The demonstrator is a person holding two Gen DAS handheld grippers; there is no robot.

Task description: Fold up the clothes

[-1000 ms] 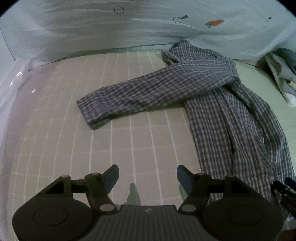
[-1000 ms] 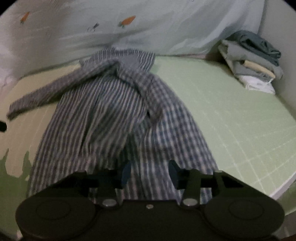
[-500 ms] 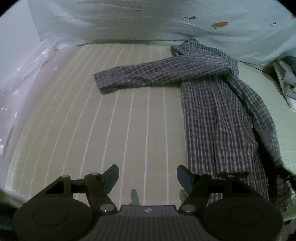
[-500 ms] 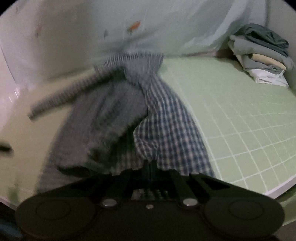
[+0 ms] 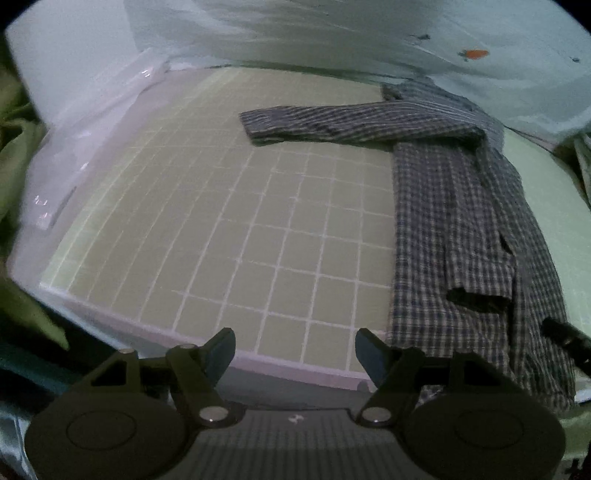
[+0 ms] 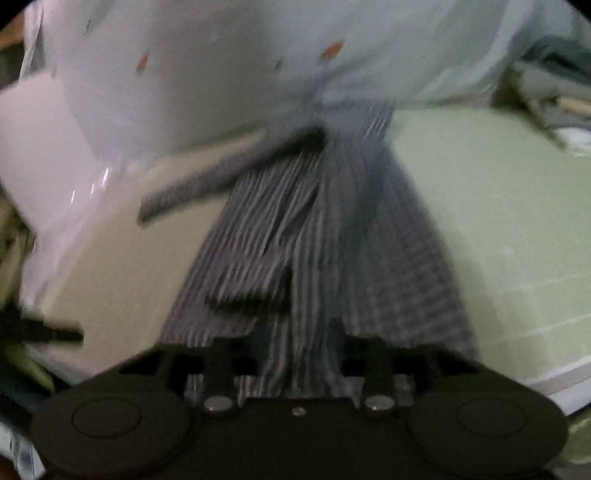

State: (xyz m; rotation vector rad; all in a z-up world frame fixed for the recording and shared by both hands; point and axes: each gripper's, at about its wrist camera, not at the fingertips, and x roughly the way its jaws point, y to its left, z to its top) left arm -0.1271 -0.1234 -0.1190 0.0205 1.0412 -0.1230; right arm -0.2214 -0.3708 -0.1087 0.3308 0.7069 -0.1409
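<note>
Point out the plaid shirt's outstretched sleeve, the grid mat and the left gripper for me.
sleeve (image 5: 354,120), left wrist view, mid-length of it.
grid mat (image 5: 236,236), left wrist view, bare squares.
left gripper (image 5: 295,350), left wrist view, midway between fingertips.

The worktop carries a pale green mat (image 5: 229,236) ruled with a white grid, its near edge white. Behind it hangs a light blue sheet (image 5: 332,33) printed with small orange carrots (image 5: 475,54). Clear plastic film (image 5: 92,122) drapes down the left side, catching small glints. Far right, a pile of folded cloth (image 6: 554,99) sits blurred against the sheet. Green fabric (image 5: 14,147) bunches beyond the left edge. The light is dim and cool.
</note>
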